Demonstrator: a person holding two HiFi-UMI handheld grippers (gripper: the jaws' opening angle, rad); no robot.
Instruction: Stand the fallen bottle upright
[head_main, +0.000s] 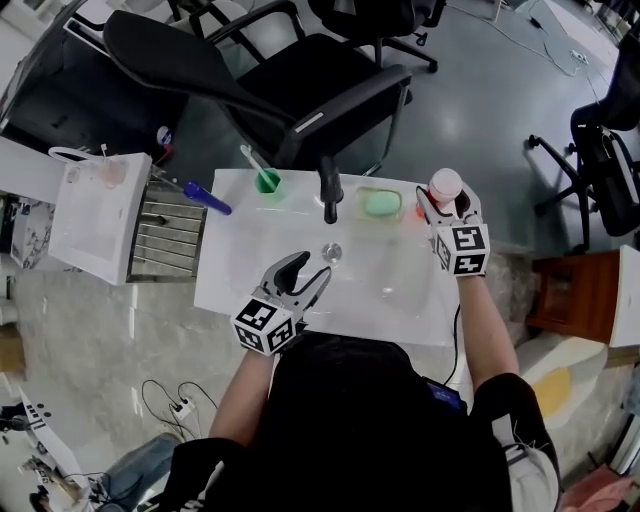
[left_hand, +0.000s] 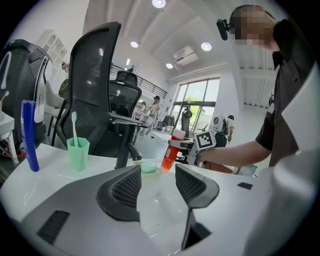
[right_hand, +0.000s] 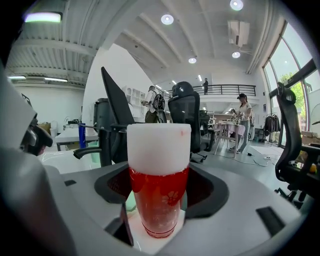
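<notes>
Our right gripper (head_main: 441, 204) has its fingers pinching the bottle (right_hand: 159, 197) upright, so we settle its base flat on the counter (head_main: 400, 300) before releasing it — the left gripper (left_hand: 157, 181) has its fingers spread, empty

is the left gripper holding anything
No, the left gripper has its jaws apart, and only the bare white counter shows between them.

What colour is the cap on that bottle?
White cap over a red bottle; clearest in the right gripper view.
</notes>
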